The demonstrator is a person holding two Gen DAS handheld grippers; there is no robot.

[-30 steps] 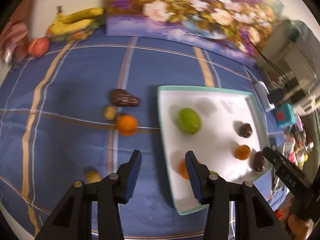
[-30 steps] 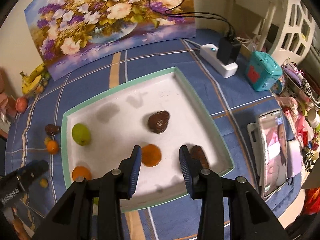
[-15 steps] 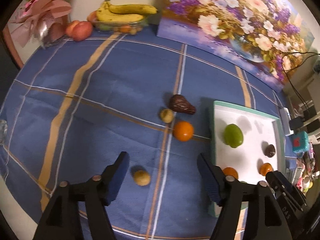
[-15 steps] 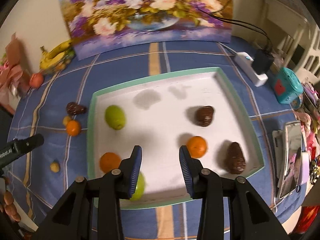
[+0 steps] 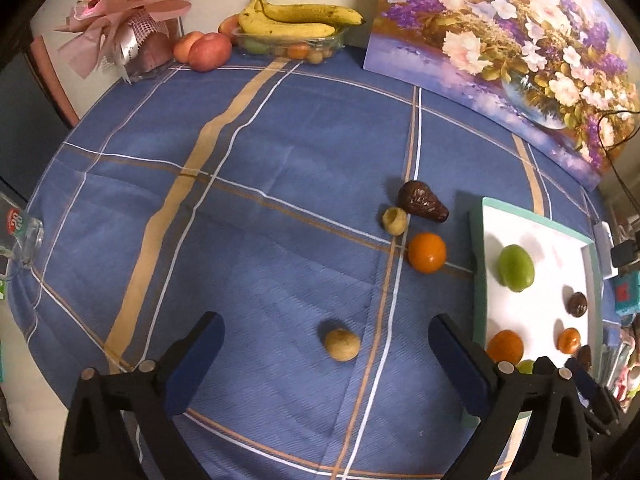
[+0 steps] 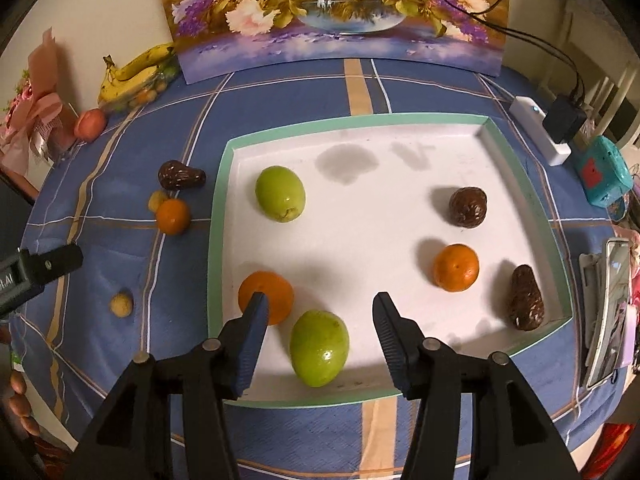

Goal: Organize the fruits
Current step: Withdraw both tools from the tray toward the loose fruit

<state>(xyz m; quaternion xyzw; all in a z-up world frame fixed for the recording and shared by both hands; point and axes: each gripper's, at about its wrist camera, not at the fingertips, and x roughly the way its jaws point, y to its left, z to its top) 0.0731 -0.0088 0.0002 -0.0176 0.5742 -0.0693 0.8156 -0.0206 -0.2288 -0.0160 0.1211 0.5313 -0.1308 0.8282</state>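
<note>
My left gripper (image 5: 326, 322) hangs over the blue checked cloth, jaws opening wide. A small tan fruit (image 5: 341, 344) lies on the cloth between its fingers, untouched. Further off sit an orange (image 5: 427, 252), another small tan fruit (image 5: 395, 221) and a dark avocado (image 5: 422, 202). My right gripper (image 6: 320, 300) is over the near left part of the white tray (image 6: 216, 216), jaws opening. A green fruit (image 6: 319, 347) rests between its fingers, free of the pads. The tray also holds an orange (image 6: 266, 296), a second green fruit (image 6: 280, 194), another orange (image 6: 456, 267) and two dark fruits.
Bananas (image 5: 296, 20) in a clear dish, two apples (image 5: 204, 50) and a pink bouquet (image 5: 124, 36) line the far edge beside a flower painting (image 6: 336, 12). A power strip (image 6: 540, 128), teal box (image 6: 604, 176) and phone (image 6: 608, 308) lie right of the tray.
The left gripper swung left from the tray to the cloth and spread wide around the tan fruit. The right gripper shifted toward the tray's near left and its jaws parted around the green fruit.
</note>
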